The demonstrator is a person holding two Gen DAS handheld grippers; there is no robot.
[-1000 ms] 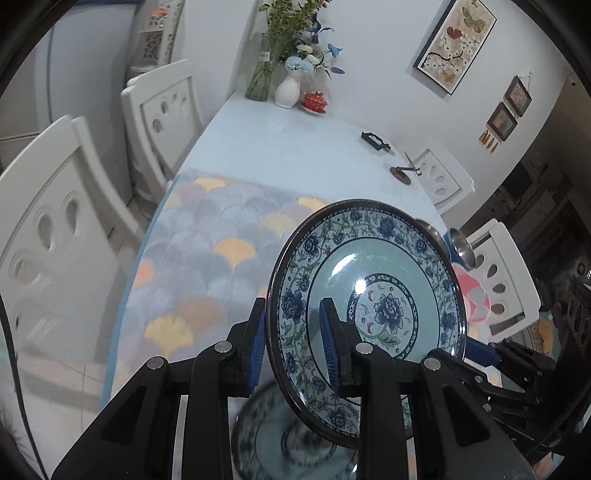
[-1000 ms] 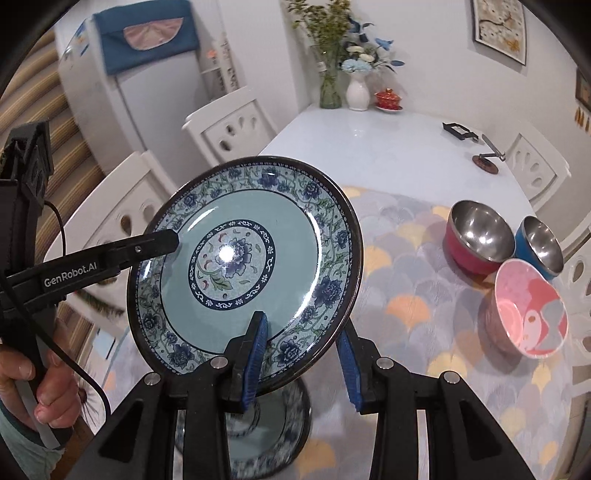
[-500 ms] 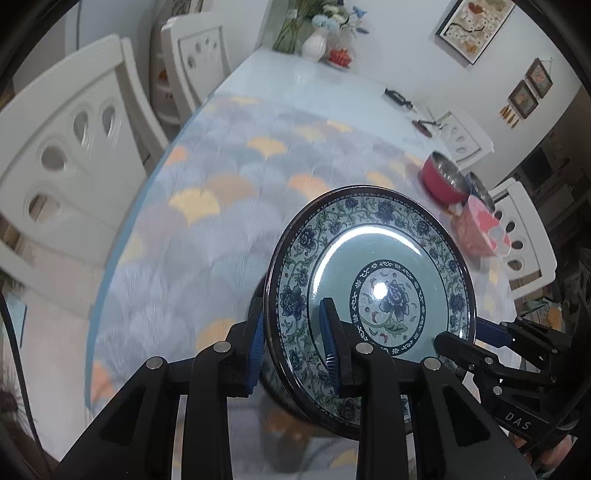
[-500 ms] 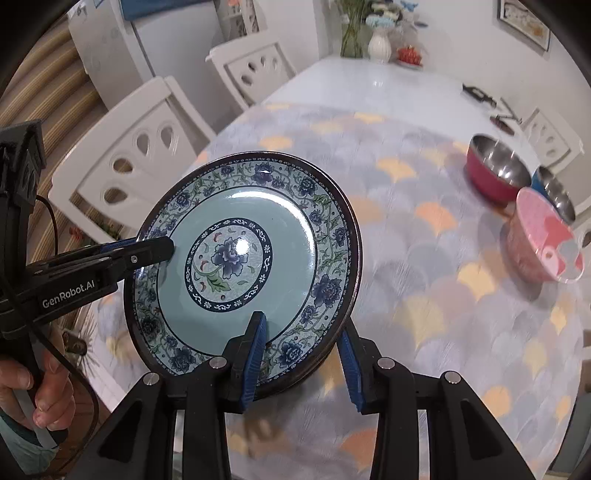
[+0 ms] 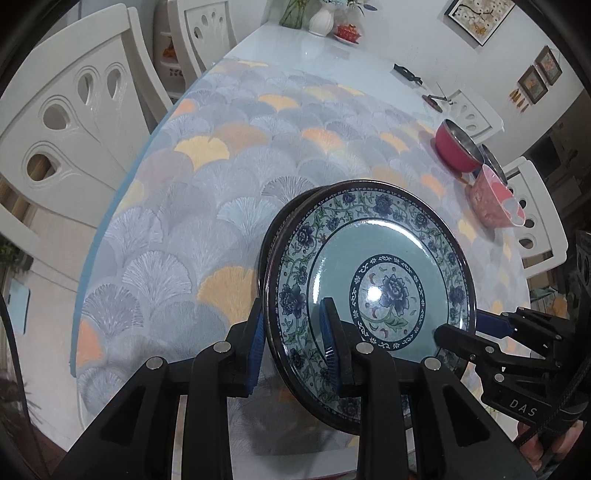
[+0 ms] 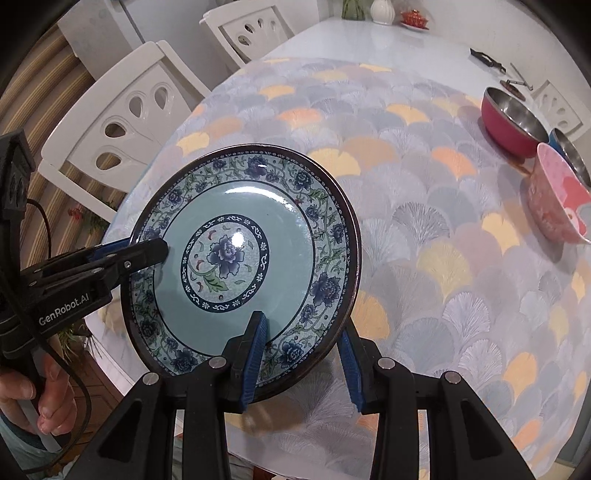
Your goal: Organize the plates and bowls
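Observation:
A teal plate with blue flowers (image 5: 373, 258) (image 6: 236, 206) hangs tilted low over the patterned tablecloth. My left gripper (image 5: 291, 314) is shut on its near rim, one pad on the face and one behind. My right gripper (image 6: 301, 328) is shut on the opposite rim and shows in the left wrist view as the right gripper (image 5: 461, 328). A second plate of the same kind (image 5: 269, 240) lies directly under it, with only a sliver of dark rim showing. I cannot tell whether the two plates touch. A red bowl (image 6: 513, 122), a blue bowl (image 6: 569, 151) and a pink bowl (image 6: 557, 206) stand at the far right.
White chairs (image 5: 70, 122) (image 6: 129, 114) line the table's left side, and another chair (image 5: 532, 221) stands beyond the bowls. A vase (image 5: 321, 20) and small items sit at the far end. A hand (image 6: 37, 398) holds the left gripper's handle past the near-left table edge.
Both grippers have sunk with the plate and tipped further downward. The plate was well above the lower plate and now sits right over it, close to the table.

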